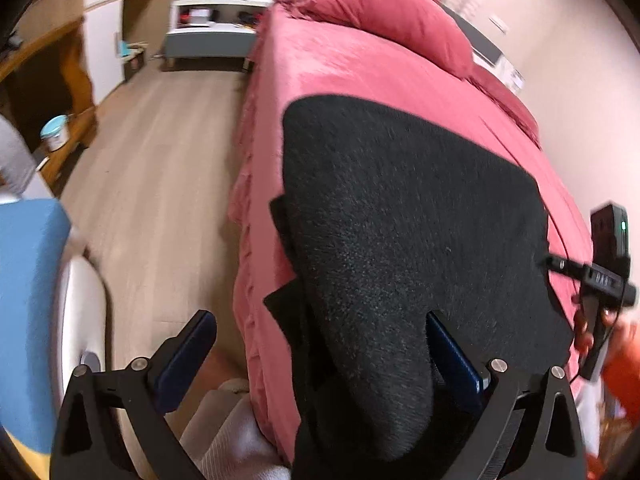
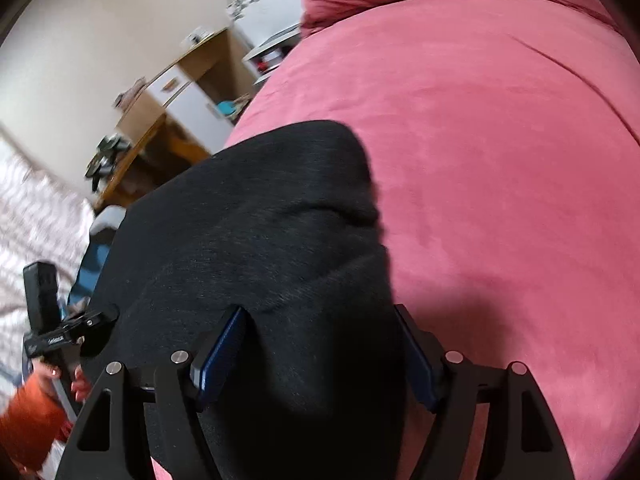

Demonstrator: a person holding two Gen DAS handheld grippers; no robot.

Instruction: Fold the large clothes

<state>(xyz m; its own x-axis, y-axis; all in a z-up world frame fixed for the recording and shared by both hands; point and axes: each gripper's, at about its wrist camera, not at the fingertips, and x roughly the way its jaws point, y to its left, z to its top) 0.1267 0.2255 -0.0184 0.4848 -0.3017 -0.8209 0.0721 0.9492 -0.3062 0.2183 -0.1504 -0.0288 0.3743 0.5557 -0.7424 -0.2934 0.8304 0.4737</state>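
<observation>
A large black garment (image 1: 400, 208) lies folded on the pink bed (image 1: 340, 68), near its foot corner. My left gripper (image 1: 320, 348) is open; its near edge of the garment lies between the wide-spread fingers, with the right pad (image 1: 452, 356) against the cloth. In the right wrist view the same black garment (image 2: 256, 232) bulges up between my right gripper's (image 2: 320, 344) two blue pads (image 2: 220, 356), which are spread apart around the cloth. The right gripper's body shows at the right edge of the left wrist view (image 1: 604, 264).
Pink pillows (image 1: 384, 4) lie at the head of the bed. Wooden floor (image 1: 160, 168) runs along the bed's left side, with a wooden desk (image 1: 52, 60) and white cabinet (image 1: 104, 32) beyond. A blue-cushioned chair (image 1: 28, 300) stands at the near left.
</observation>
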